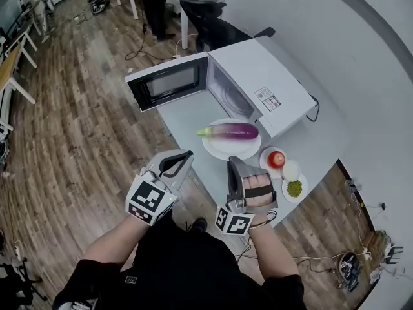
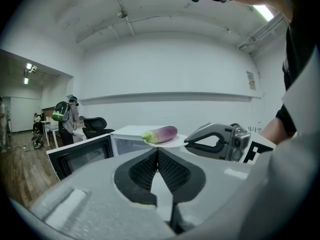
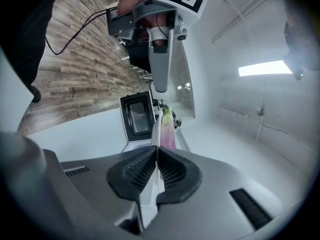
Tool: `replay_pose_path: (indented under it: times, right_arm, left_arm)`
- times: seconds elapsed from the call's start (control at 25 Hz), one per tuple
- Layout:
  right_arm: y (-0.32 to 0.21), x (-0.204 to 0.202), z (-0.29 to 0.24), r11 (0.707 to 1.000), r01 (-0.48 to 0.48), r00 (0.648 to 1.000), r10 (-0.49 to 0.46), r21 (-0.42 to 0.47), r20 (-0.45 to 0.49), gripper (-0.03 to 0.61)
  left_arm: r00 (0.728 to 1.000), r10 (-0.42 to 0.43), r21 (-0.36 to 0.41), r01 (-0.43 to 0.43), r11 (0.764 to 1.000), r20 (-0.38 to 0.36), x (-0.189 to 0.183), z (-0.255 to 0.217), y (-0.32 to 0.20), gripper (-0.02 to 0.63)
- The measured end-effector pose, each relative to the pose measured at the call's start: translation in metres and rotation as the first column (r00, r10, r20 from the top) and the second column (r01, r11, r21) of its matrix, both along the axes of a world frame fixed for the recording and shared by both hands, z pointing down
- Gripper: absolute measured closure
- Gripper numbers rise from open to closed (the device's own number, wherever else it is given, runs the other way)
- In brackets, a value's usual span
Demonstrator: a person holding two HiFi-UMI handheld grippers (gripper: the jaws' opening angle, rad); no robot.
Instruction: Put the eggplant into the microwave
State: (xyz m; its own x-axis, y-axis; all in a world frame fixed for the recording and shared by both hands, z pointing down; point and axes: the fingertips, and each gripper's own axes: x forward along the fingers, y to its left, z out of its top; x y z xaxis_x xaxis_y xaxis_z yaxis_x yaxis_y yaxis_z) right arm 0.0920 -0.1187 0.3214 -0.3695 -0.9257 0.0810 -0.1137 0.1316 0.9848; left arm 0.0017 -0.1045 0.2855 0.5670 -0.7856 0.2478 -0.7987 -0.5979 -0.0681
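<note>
We find the eggplant (image 1: pixel 231 131) lying on its side on a white plate (image 1: pixel 219 148). Its green stem end points toward the door side of the microwave (image 1: pixel 258 76). The plate rests on the white worktop (image 1: pixel 187 118), just in front of the microwave's open cavity (image 1: pixel 229 92). The eggplant is outside the oven. The door (image 1: pixel 169 82) stands swung wide open to the left in the head view.

The left hand-held gripper (image 1: pixel 186 155) and the right hand-held gripper (image 1: pixel 235 162) are held side by side on the person's side of the plate. Neither touches the eggplant or the plate. In the left gripper view the ribbed pads (image 2: pixel 145 169) meet at their tips with nothing between them, and the eggplant (image 2: pixel 161 133) shows beyond them. In the right gripper view the jaws are likewise together and empty. That gripper is rolled so that the scene appears sideways, with the eggplant (image 3: pixel 167 129) ahead of its tips.

To the right of the plate, near the worktop's edge, we note three small items close together:
- a red fruit (image 1: pixel 276 159) on a small dish;
- a round white item (image 1: pixel 291 170);
- a small dish of green pieces (image 1: pixel 294 188).

A black office chair (image 1: pixel 203 15) stands behind the microwave. The floor (image 1: pixel 77 141) is wood plank.
</note>
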Motion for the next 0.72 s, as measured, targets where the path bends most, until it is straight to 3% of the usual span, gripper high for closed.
replay_pose_path:
  times: [0.32, 0.72]
  right_arm:
    - [-0.019, -0.025, -0.008, 0.999, -0.039, 0.999, 0.039, 0.018, 0.000, 0.552]
    - [-0.068, -0.094, -0.017, 0.977, -0.210, 0.978, 0.209, 0.034, 0.022, 0.552]
  left_arm:
    - [0.999, 0.034, 0.034, -0.034, 0.999, -0.010, -0.032, -0.009, -0.027, 0.606]
    - [0.972, 0.235, 0.070, -0.236, 0.969, 0.021, -0.088, -0.016, -0.086, 0.606]
